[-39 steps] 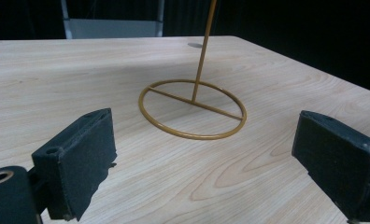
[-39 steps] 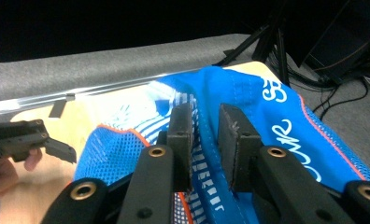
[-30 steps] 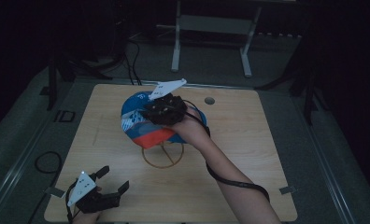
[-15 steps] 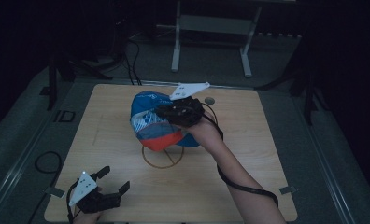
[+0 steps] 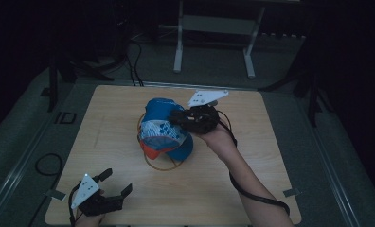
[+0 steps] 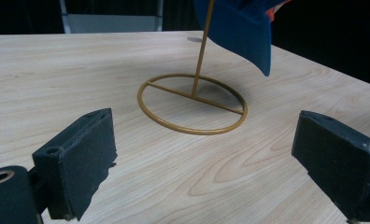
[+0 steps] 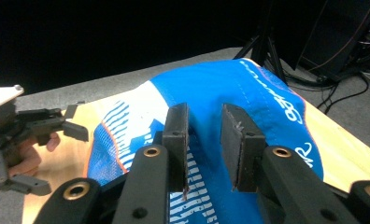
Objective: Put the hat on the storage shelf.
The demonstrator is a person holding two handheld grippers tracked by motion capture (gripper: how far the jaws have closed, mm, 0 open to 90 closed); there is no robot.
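Tool jaws of the left tool (image 5: 117, 181) stood wide apart with nothing between them. That tool idled at the near edge of the pale wooden counter (image 5: 271, 142), on the near side of the thin gold wire stand (image 5: 162, 165) and well apart from it. In the left gripper view its black pads (image 6: 80, 154) framed the stand's ring base and upright rod (image 6: 192, 105), which stood bare on the wood.

Atop that stand hung the blue fabric cap with white and orange panels (image 5: 164, 130). Its crown was draped over the rod's top and its blue brim (image 6: 239, 28) dipped toward the near side, clear of the counter.

Just past the stand, at the cap's far right side, sat the right tool (image 5: 176, 116), carried by the person's right hand (image 5: 218, 137). Its jaws had just been opening. In the right gripper view they stood a narrow gap apart (image 7: 204, 126) over the cap's crown (image 7: 220, 88), and no fold of cloth could be seen pinched between the pads.

By my reading, the hanging of the cap was essentially done, since the stand appeared to carry it alone. What remained was to spread the right tool fully, draw it away from the stand without snagging the cloth, and check that the cap sat level.
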